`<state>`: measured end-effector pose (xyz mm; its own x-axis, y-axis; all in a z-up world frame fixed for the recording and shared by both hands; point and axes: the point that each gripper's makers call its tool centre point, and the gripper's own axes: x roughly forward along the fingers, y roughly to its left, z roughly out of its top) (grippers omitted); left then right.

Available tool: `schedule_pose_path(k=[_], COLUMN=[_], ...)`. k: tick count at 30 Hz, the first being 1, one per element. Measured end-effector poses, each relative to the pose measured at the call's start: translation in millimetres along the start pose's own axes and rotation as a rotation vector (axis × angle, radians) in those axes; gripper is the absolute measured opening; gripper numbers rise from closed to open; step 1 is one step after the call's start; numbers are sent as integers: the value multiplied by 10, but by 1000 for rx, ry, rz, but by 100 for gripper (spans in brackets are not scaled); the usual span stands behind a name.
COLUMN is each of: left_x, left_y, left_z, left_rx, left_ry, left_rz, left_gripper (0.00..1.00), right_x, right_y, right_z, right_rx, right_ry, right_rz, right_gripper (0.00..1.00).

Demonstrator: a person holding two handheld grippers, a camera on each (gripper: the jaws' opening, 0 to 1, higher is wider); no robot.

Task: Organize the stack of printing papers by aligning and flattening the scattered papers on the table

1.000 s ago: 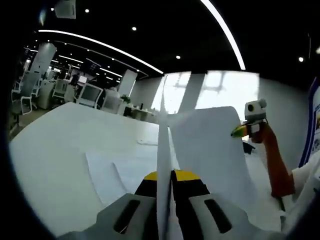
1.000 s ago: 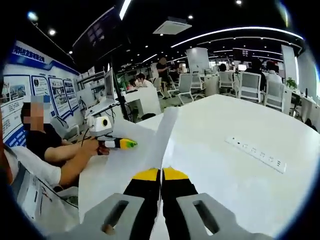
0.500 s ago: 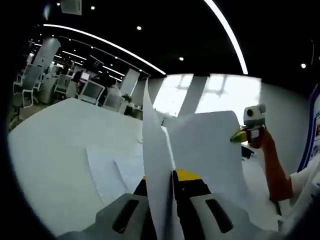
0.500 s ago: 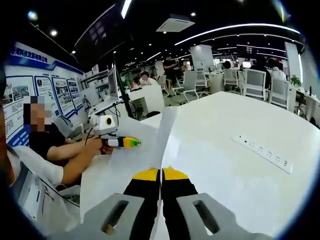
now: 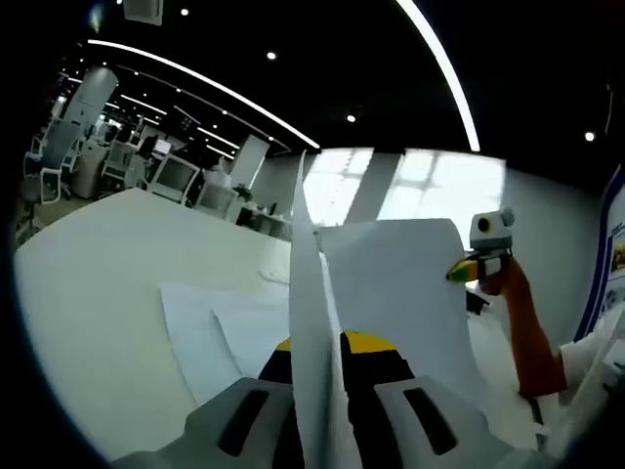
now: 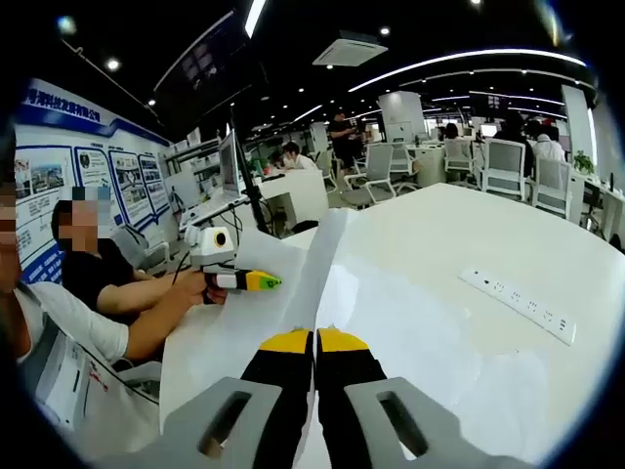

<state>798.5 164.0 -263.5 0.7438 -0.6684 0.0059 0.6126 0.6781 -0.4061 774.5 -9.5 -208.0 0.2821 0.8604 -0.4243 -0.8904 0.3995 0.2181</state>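
1. Above a white table (image 5: pixel 88 293), the left gripper (image 5: pixel 317 342) is clamped on the edge of a lifted bundle of printing papers (image 5: pixel 400 293), which stands upright and fans apart into two leaves.
2. Over the same table, in the right gripper view, the right gripper (image 6: pixel 314 337) has its yellow-tipped jaws pressed together on the edge of the paper (image 6: pixel 327 244), seen nearly edge-on.
3. More loose sheets (image 5: pixel 210 327) lie flat on the table below the left gripper, overlapping and not squared.
4. A white power strip (image 6: pixel 518 305) lies on the table to the right, well apart from the papers.
5. To do this step well, it seems best to hold both grips firm, lower the bundle until its bottom edge meets the table, and tap so the leaves close and the edges line up.
6. Afterwards, lay the bundle square on the loose sheets and press flat.
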Motion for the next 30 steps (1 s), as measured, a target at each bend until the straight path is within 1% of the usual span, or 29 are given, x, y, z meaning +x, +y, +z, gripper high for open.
schedule_pose_path(k=[6, 12, 30], left_x=[-2, 8, 5], left_y=[15, 4, 1], left_z=[-19, -11, -26], left_rx=[2, 5, 3], left_ry=[5, 2, 5], left_rz=[7, 1, 3], left_gripper=[9, 9, 10], right_x=[13, -6, 45], right_y=[-14, -49, 30], right_z=[-45, 1, -45], right_rx=[16, 17, 13], right_ry=[8, 1, 9], right_rz=[-8, -7, 1], right_gripper=[0, 0, 0])
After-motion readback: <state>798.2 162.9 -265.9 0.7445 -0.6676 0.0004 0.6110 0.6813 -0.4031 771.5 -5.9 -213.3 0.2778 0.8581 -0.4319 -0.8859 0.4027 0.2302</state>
